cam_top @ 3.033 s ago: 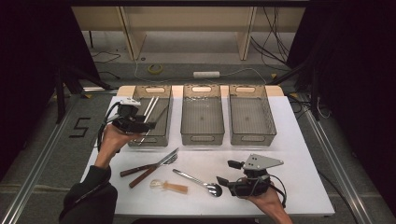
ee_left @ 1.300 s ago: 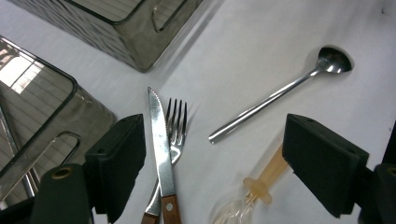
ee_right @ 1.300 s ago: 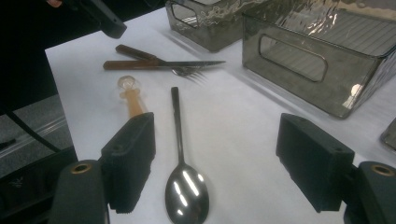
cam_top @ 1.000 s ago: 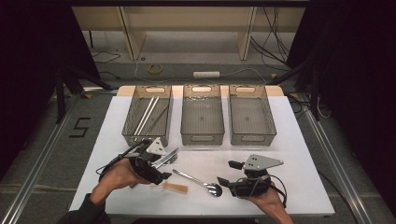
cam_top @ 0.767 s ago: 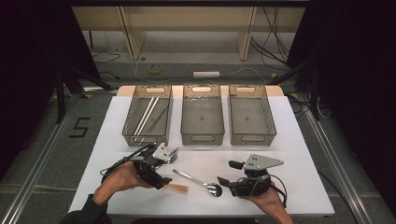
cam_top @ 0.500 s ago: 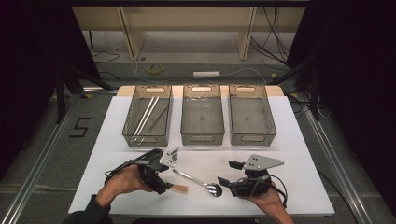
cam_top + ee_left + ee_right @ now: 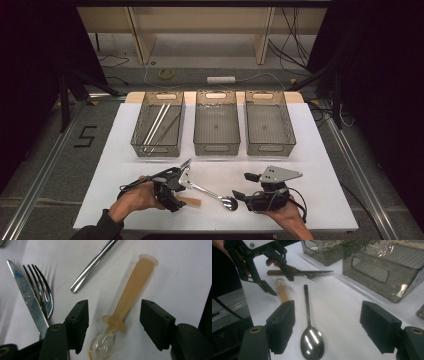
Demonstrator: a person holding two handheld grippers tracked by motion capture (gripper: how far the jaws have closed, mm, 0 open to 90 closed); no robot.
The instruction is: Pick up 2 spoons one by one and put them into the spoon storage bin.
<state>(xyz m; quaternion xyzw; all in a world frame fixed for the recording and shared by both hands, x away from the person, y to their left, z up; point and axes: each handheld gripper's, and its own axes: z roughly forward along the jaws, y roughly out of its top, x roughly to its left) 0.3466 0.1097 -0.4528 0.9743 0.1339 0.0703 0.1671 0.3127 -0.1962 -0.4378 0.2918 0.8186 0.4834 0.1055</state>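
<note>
The small spoon, with its orange handle and clear bowl, lies near the table's near left edge, between the released, just-closing jaws of the left gripper. It should be squeezed squarely across the handle, then lifted level. The right gripper is held open over the metal spoon. Counted: three bins, two spoons, one fork, one knife.

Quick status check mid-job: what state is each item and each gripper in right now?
Left gripper: open, jaws just been closing, straddling the small spoon, not pressing it.
Small spoon: flat on the table, not gripped.
Right gripper: open, over the metal spoon.
Metal spoon: flat, bowl up.
Knife and fork: lying side by side.
Left bin: holds chopsticks.
Middle bin, right bin: empty.
</note>
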